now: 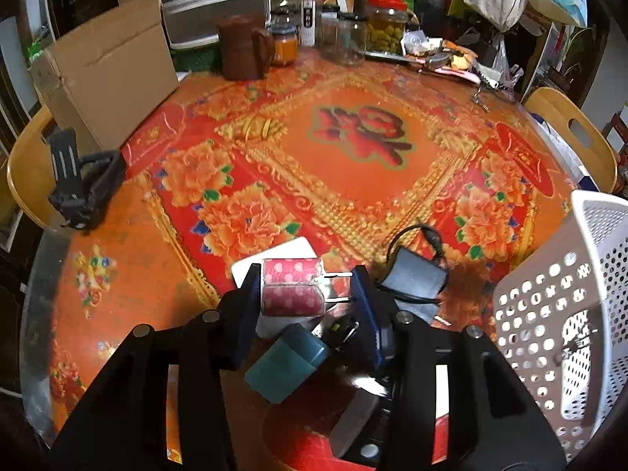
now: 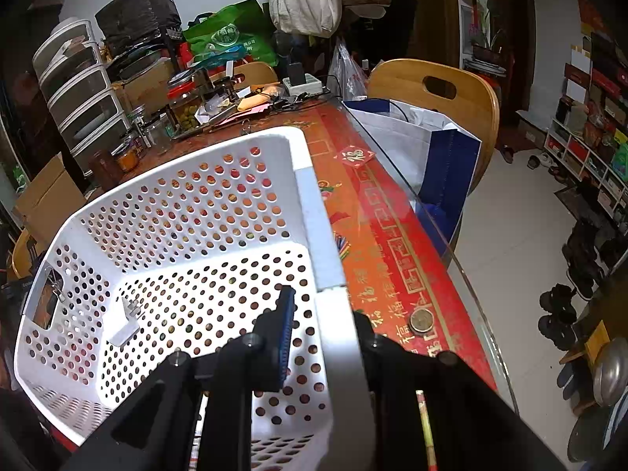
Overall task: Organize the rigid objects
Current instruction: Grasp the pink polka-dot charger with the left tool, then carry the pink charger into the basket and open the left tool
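In the left wrist view my left gripper [image 1: 306,294] is open around a white plug charger [image 1: 292,292] wrapped in pink dotted tape; its jaws flank the charger. A teal box [image 1: 286,365] lies just below it and a black adapter with cable [image 1: 416,278] lies to the right. The white perforated basket [image 1: 565,314] stands at the right. In the right wrist view my right gripper [image 2: 325,314] is shut on the basket's right rim [image 2: 314,212]. One finger is inside the basket and the other outside. A small metal bracket [image 2: 127,320] lies in the basket.
A black phone stand [image 1: 82,180] sits at the table's left edge next to a cardboard box [image 1: 114,74]. A brown jug [image 1: 243,47] and several jars [image 1: 384,27] stand at the back. A coin [image 2: 422,320] lies near the glass table edge. Wooden chairs [image 2: 435,90] surround the table.
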`<state>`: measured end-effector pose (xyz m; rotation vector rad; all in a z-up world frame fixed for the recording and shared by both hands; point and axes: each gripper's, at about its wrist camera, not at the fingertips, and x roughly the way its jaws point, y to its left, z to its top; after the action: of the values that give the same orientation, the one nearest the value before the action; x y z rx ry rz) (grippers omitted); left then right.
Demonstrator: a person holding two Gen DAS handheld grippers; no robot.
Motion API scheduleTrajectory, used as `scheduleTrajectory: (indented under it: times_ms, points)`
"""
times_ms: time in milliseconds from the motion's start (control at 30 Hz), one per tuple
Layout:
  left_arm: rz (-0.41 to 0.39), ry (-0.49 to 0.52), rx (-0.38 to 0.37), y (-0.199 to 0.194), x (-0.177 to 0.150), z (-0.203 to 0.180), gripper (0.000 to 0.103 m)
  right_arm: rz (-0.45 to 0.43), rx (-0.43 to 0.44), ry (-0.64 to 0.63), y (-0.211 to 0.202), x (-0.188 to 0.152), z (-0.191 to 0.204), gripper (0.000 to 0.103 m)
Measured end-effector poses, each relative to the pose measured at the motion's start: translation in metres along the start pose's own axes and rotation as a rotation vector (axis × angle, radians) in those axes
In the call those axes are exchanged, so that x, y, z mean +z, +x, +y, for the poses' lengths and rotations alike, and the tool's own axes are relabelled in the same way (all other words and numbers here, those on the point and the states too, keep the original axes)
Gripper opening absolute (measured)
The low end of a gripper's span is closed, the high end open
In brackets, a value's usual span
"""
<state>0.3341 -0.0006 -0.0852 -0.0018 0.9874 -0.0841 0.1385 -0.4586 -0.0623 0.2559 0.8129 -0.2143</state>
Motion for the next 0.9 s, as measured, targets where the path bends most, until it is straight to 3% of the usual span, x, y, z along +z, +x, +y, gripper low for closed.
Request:
scheduleTrajectory:
  times_ms: [433, 900]
  points:
    - [-0.095, 0.078, 0.028, -0.063, 0.016, -0.033, 0.042, -0.001, 0.006, -0.004, 0.000, 0.000, 0.000, 0.017]
    - [-0.139, 0.226, -0.038, -0.109, 0.026, -0.118, 0.042, 0.004, 0.009, -0.006, -0.001, -0.001, 0.002, 0.017]
